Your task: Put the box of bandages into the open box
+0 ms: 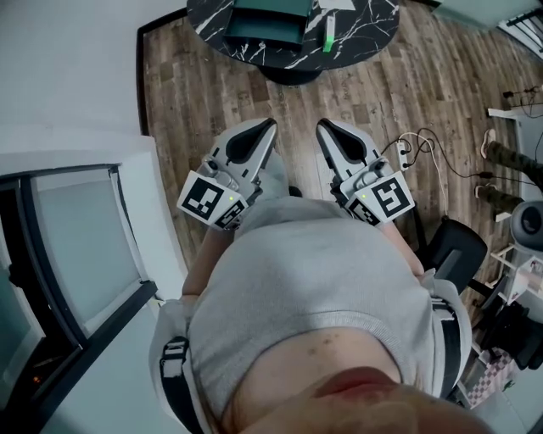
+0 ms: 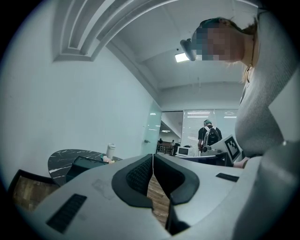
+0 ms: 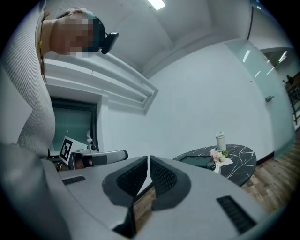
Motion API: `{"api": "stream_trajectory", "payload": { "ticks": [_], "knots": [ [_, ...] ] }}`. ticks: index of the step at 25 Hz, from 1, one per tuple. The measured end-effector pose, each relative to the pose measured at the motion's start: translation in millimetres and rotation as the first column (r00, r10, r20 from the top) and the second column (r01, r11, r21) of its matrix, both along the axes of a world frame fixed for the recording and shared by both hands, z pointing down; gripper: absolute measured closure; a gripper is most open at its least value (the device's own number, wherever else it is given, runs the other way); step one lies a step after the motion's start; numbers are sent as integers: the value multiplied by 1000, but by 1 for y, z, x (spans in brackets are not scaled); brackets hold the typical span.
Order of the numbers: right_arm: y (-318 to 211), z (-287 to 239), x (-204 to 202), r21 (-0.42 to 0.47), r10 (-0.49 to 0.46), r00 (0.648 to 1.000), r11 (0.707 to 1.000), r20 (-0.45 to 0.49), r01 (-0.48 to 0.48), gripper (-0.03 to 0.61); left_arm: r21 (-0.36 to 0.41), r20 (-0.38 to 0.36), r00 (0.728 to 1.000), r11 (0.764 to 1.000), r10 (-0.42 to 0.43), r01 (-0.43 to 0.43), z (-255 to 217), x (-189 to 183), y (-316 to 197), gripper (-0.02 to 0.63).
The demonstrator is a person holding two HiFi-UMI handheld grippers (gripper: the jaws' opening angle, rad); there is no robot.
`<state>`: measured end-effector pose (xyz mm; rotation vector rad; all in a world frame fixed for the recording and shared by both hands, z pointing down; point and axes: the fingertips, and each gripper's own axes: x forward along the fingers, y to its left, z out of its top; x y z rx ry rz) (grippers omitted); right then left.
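A round black marble table stands ahead of me at the top of the head view. On it sits the open dark green box, with a small green and white box beside it on the right. My left gripper and right gripper are held close to my torso over the wooden floor, well short of the table. Both are shut with nothing between the pads. The left gripper view shows its jaws closed and the table at lower left. The right gripper view shows its jaws closed and the table at right.
A white cup and a small bunch of flowers also stand on the table. A glass door and white wall lie to my left. Cables and a power strip run across the floor at right. A person with a backpack stands far off.
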<state>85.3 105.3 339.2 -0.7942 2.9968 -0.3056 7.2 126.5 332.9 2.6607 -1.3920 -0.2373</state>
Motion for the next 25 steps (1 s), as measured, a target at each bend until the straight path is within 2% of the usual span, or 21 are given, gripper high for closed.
{"api": "stream_trajectory", "payload": {
  "ticks": [10,25],
  "knots": [
    [-66,3,-35,-2,28,1000,1000,-14,-28,505,22,-15,1000,1000,10,-10,-4,-38,-71,600],
    [-169,-5,-90,-4,90,996,996,-3,-90,505,3,0,998,998,70,-70,-8,-94,-175,600]
  ]
}}
